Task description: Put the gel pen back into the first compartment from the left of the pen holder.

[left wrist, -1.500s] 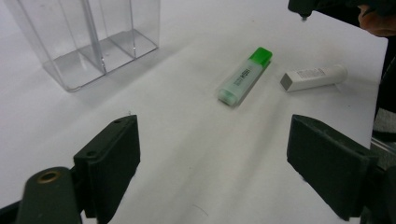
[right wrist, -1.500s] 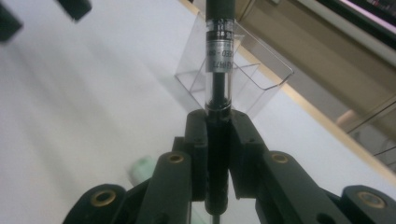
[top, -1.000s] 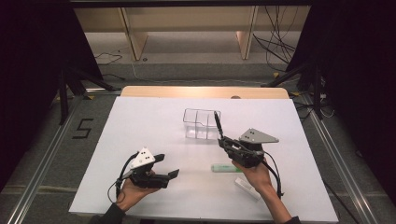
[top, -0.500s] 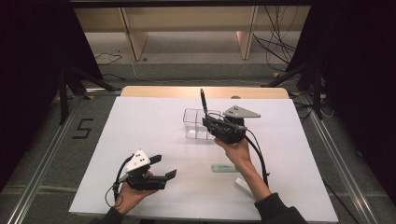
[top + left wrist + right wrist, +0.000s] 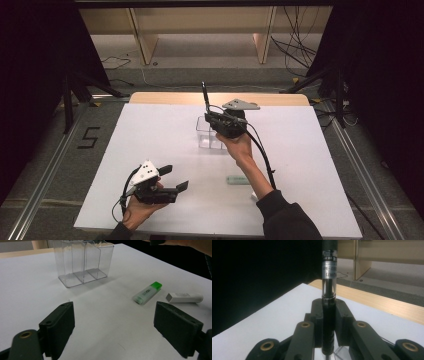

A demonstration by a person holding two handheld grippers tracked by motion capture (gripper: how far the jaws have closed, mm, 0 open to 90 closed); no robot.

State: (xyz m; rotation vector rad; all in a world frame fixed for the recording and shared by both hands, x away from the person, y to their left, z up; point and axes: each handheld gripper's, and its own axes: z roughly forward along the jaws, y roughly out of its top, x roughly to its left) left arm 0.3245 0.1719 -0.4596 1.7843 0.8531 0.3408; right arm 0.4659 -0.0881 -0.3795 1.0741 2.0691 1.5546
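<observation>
A black pen [image 5: 204, 97] [image 5: 329, 277] stands upright, clamped between the jaws of my right gripper [image 5: 208, 119] [image 5: 328, 311], which hovers over the clear plastic organizer [image 5: 209, 135] [image 5: 82, 261] near the table's middle. The organizer has three compartments. My left gripper [image 5: 173, 177] [image 5: 120, 330] rests low near the front left of the table, open, nothing between its jaws. A green-capped highlighter [image 5: 238, 180] [image 5: 147, 292] and a white marker [image 5: 184, 297] lie on the white table ahead of it.
The white table [image 5: 150, 140] has a wooden strip [image 5: 170, 98] along its far edge. Beyond it stand wooden shelf legs [image 5: 145, 45] and floor cables [image 5: 295, 50]. A "5" mark [image 5: 88, 137] sits on the floor at left.
My right gripper has carried the pen from the right front of the table up and back to above the organizer, turning it upright. The left gripper has stayed put.
</observation>
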